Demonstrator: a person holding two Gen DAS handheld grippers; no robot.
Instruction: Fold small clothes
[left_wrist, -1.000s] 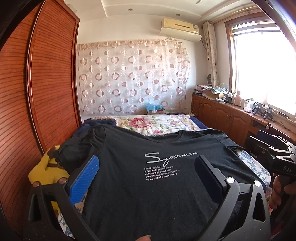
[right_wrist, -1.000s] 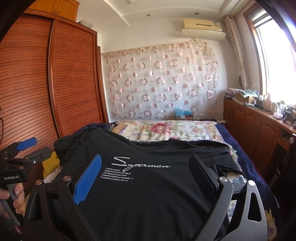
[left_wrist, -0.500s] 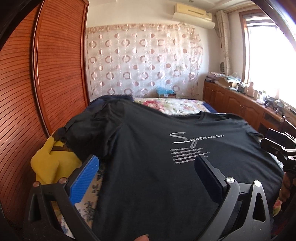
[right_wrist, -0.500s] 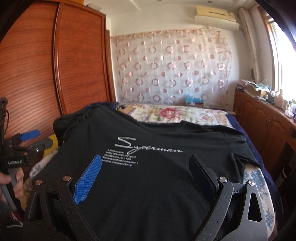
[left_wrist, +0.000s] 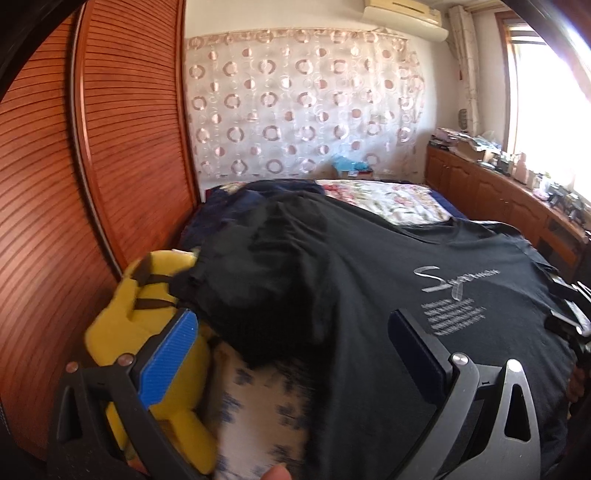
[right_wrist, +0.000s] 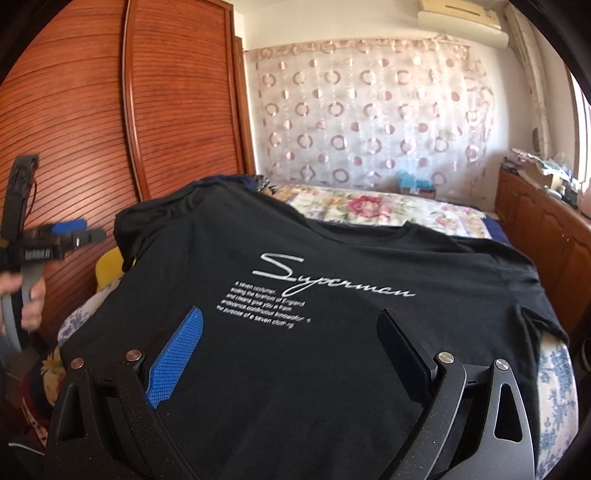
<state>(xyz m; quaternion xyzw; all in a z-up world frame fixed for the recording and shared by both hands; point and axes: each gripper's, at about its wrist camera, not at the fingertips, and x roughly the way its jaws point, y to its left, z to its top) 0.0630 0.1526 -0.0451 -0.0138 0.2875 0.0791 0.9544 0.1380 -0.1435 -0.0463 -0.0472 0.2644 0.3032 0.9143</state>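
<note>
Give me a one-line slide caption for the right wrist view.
Open right gripper poised over a black Superman T-shirt spread on the bed.

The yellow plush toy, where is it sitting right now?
In the left wrist view the yellow plush toy lies at the left edge of the bed, between the wooden wardrobe door and the black printed T-shirt, whose sleeve drapes beside it.

Matt black cloth T-shirt, glossy slatted wood wardrobe

The wooden wardrobe walls off the bed's left edge, and a yellow plush toy fills the gap there beside the black T-shirt. Over the shirt the way is clear; the floral bedspread beyond lies bare.
</note>
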